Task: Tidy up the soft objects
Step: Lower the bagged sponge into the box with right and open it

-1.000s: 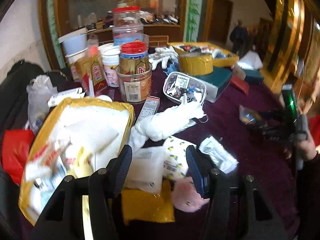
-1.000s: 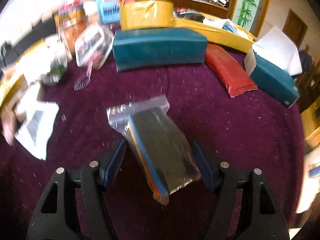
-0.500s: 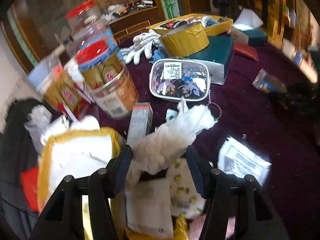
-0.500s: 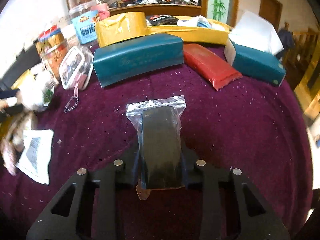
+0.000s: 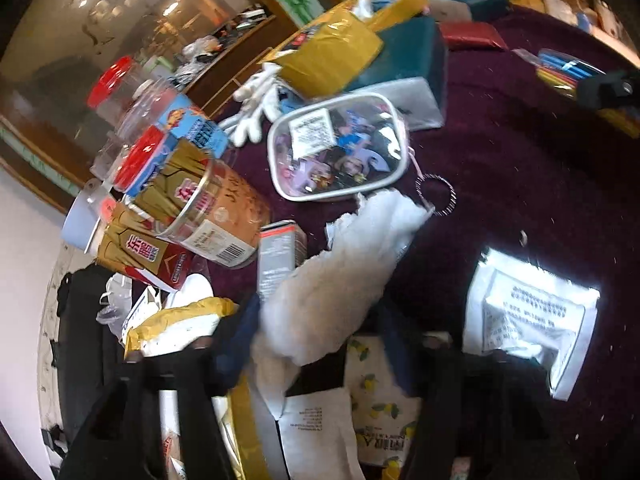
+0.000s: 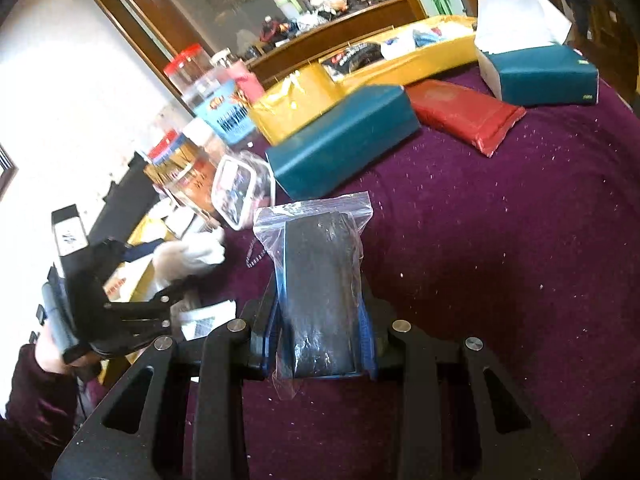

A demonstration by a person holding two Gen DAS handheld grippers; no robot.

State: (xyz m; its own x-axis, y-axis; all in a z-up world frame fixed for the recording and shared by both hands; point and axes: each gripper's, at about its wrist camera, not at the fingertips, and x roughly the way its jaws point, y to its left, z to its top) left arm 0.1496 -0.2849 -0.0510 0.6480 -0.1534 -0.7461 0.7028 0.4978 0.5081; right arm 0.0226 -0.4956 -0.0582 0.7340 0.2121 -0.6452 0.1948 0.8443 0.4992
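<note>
Two grippers are working over a purple tablecloth (image 6: 500, 240) crowded with packets and jars. One, the right gripper (image 6: 322, 336), is pointing forward and down across the cloth, its blue-padded jaws narrowed and pressing on both long sides of a zip bag (image 6: 320, 280) that is holding a dark folded item; the bag is sticking out ahead of the fingers, its sealed strip farthest from the camera, and is sitting just above the cloth, in front of a teal tissue box (image 6: 340, 144). At that view's left edge a hand in a dark red sleeve (image 6: 40, 392) is gripping the handle of the left gripper (image 5: 320, 344), which is angling down into the clutter. Its jaws are closing, with a white fluffy cloth (image 5: 344, 276) lying between them. In the blurred left wrist view I cannot tell whether the pads are touching it. The cloth's far end is reaching toward a clear pouch (image 5: 340, 146) and a small ring (image 5: 435, 194).
</note>
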